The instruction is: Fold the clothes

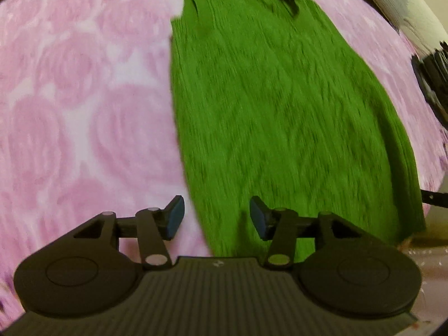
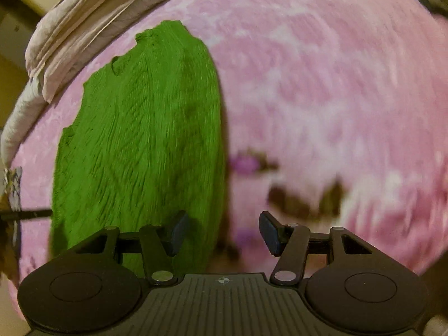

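Green knit top lying folded on the pink rose blanket

The green top [image 1: 280, 117] lies flat as a long narrow panel on the pink blanket [image 1: 84, 98]. The left gripper [image 1: 217, 218] hangs over its near edge, jaws spread, nothing pinched. The right gripper [image 2: 224, 233] sits above its other side edge, also spread and empty. Pale bedding [image 2: 84, 28] is bunched past the far end.

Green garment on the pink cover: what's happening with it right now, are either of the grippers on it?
Neither holds it. The green garment lies flat in a long narrow shape on the pink rose-patterned cover, apparently already folded lengthwise. The left gripper is above its near left edge, the right gripper above its near right edge. Both are open with nothing between the jaws. Both views are motion-blurred, so finer folds are hard to judge.
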The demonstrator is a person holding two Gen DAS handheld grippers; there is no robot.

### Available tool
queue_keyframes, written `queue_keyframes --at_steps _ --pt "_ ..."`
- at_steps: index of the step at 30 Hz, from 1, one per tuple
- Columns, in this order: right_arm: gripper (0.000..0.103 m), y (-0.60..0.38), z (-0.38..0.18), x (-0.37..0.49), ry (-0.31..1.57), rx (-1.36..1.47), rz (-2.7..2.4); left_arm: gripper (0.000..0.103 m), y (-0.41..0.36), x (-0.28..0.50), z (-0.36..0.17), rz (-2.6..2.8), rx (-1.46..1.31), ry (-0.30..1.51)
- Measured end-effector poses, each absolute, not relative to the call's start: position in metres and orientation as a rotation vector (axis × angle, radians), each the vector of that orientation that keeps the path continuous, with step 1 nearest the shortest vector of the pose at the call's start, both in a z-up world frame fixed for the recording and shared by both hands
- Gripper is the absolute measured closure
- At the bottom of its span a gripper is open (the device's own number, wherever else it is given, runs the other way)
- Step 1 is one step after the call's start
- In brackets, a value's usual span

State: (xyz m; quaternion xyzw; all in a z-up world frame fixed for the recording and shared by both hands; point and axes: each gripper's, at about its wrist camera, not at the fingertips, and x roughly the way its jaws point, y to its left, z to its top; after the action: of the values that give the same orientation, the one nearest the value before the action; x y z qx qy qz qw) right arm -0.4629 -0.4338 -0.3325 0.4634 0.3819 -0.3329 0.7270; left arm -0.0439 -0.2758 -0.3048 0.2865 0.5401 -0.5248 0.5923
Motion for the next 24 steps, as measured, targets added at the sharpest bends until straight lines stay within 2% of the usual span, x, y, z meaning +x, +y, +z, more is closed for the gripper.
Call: queue_keyframes --at_steps 8,10,12,13,14,16,17,18,19,24 --pt "0.051 -0.402 -0.352 -0.456 0.809 1.058 -0.712 0.053 -0.237 -0.068 -0.328 -1.244 0.679 1.309" --pt "0.055 -0.401 -0.353 -0.453 0.808 1.061 -0.712 0.053 -0.234 -0.07 -0.328 -1.238 0.67 1.296" --pt "0.07 -0.402 -0.351 -0.451 0.798 1.074 -0.686 0.053 -0.23 -0.07 -0.326 -1.222 0.643 1.313" --pt "0.07 -0.401 -0.351 -0.449 0.803 1.068 -0.681 0.055 -0.228 -0.071 -0.325 -1.222 0.633 1.325" --pt "0.072 -0.401 -0.351 -0.448 0.808 1.063 -0.679 0.057 -0.226 -0.073 -0.324 -1.225 0.635 1.329" --pt "0.082 -0.403 -0.356 -0.447 0.816 1.081 -0.68 0.066 -0.227 -0.077 -0.325 -1.23 0.657 1.328" --pt "0.091 -0.405 -0.358 -0.447 0.819 1.093 -0.684 0.072 -0.228 -0.079 -0.326 -1.232 0.666 1.323" --pt "0.099 -0.408 -0.357 -0.447 0.826 1.097 -0.691 0.088 -0.23 -0.08 -0.325 -1.235 0.662 1.323" --pt "0.099 -0.409 -0.355 -0.448 0.84 1.096 -0.696 0.096 -0.23 -0.081 -0.322 -1.233 0.653 1.32" --pt "0.101 -0.419 -0.308 -0.473 0.853 1.036 -0.715 0.097 -0.221 -0.067 -0.288 -1.296 0.66 1.26"
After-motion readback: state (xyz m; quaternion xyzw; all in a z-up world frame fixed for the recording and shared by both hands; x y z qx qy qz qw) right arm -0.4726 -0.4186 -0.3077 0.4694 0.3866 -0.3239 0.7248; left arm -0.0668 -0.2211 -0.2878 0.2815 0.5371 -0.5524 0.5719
